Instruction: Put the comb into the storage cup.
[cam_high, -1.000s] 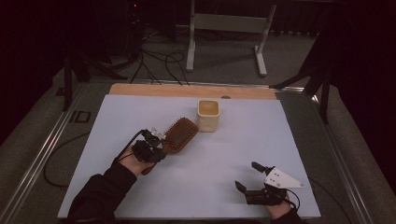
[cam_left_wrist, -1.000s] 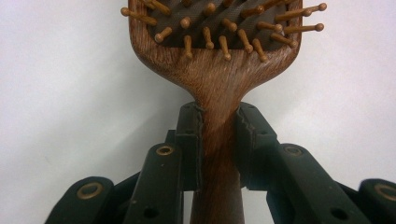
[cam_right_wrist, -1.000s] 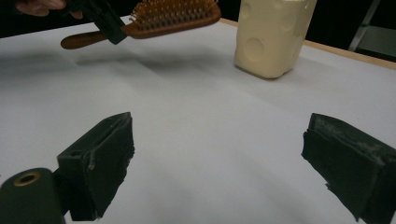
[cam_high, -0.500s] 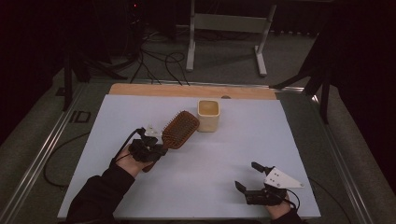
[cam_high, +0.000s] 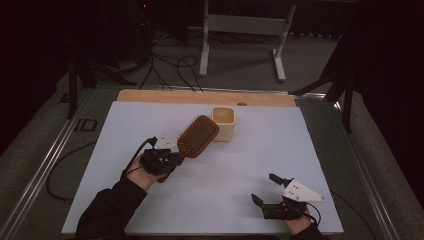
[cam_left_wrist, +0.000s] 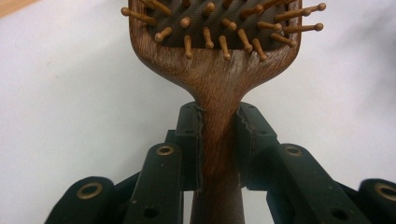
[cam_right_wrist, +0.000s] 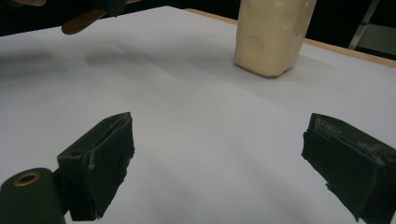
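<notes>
Jaws first: the left gripper (cam_left_wrist: 218, 140) has its two black jaws pinched on the neck of the brush (cam_left_wrist: 219, 56), right where the handle narrows below the bristle pad. The right gripper (cam_right_wrist: 219, 163) has its jaws spread wide with nothing between them.

In the high view the left gripper (cam_high: 165, 159) sits at about 8 o'clock on the white table (cam_high: 115, 130), and the brush (cam_high: 198, 136) runs from it toward 1 o'clock, bristles up. It looks lifted off the surface, though the height is hard to judge. Its head ends just beside the cup (cam_high: 223, 123), which stands at about 12 o'clock near the table's far edge; whether the two touch I cannot tell. The right gripper (cam_high: 267, 192) rests at about 5 o'clock, well apart from both, and its own view has the cup (cam_right_wrist: 271, 35) far ahead.

The step in hand seems to be carrying the gripped brush toward the cup, likely to stand it inside. If so, the next move calls for raising the brush above the rim and tipping it upright over the opening. The cup looks light and could slide or tip if nudged, so the idle right gripper may be needed to steady it.
</notes>
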